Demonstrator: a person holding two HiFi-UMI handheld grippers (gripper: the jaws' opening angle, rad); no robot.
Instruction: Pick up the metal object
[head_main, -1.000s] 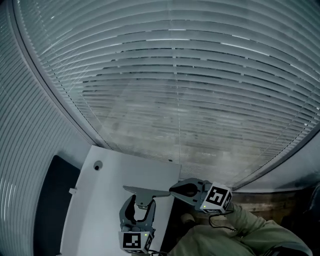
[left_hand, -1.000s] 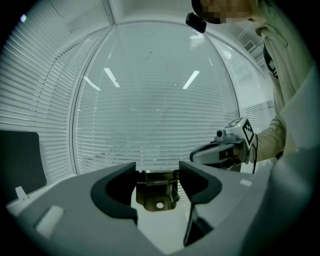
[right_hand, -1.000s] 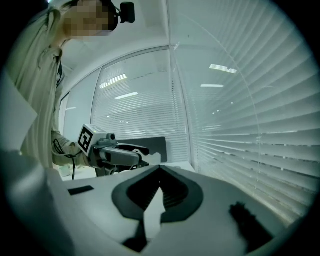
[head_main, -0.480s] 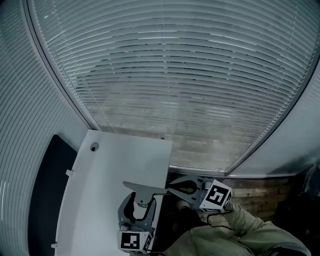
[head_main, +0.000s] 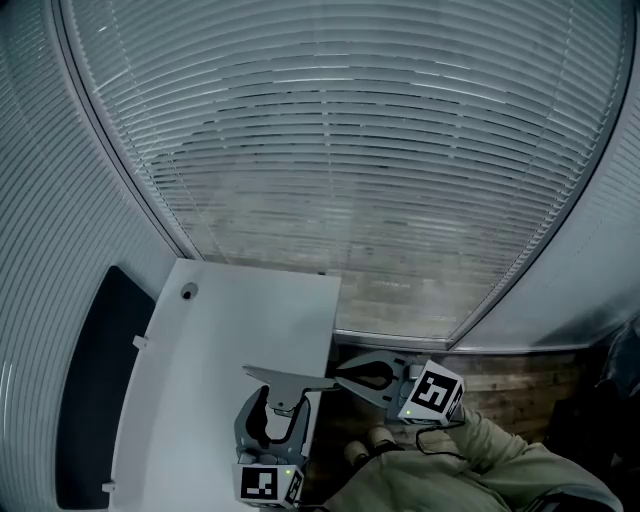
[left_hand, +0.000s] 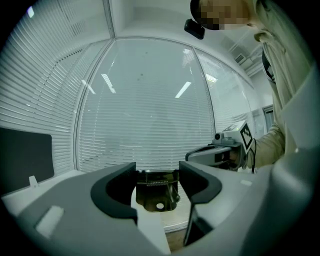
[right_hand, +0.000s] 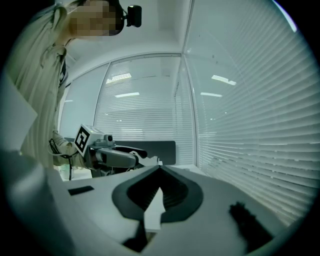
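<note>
Left gripper (left_hand: 157, 174) is clamped on the metal bracket (left_hand: 158, 194), which sits right between its jaws near the white desk (head_main: 215, 330) edge. Right gripper (right_hand: 160, 170) is clenched on nothing, its tip just beside the bracket, I'd guess to steady it.

Left claw (head_main: 282, 400) clamps metal object (head_main: 283, 377); right claw (head_main: 343, 379) closed.

Metal object (head_main: 283, 379) nearer table (head_main: 220, 330) edge

In the left gripper view the jaws hide both sides of the metal object (left_hand: 159, 192), and the person's sleeve (head_main: 470, 475) runs off the head view's lower right edge
</note>
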